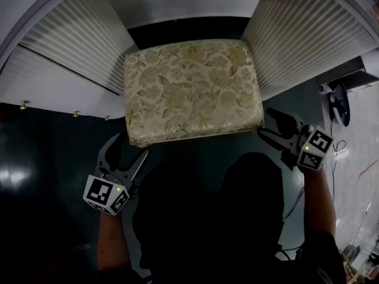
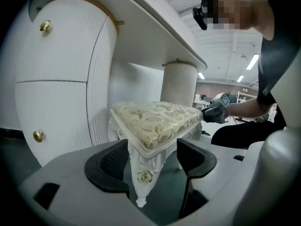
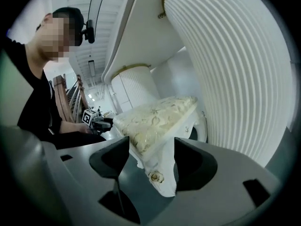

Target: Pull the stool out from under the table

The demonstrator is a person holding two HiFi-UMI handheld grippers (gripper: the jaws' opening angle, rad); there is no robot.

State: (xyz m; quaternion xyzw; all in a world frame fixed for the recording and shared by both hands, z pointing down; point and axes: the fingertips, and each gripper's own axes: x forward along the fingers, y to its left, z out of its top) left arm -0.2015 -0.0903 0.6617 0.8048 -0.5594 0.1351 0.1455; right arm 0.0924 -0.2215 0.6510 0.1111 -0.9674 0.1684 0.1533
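Observation:
The stool has a cream floral cushion and white carved legs. It stands on the dark floor between the table's two fluted pedestals, with its far edge at the table's recess. My left gripper is at the stool's near left corner. In the left gripper view the corner leg stands between the open jaws of that gripper, with a gap on one side. My right gripper is at the near right corner. That corner's leg sits between its open jaws, close to the right one.
White fluted pedestals flank the stool closely on both sides. The left one has drawers with brass knobs. A dark device with a cable lies on the floor at the right. The person's legs are right behind the grippers.

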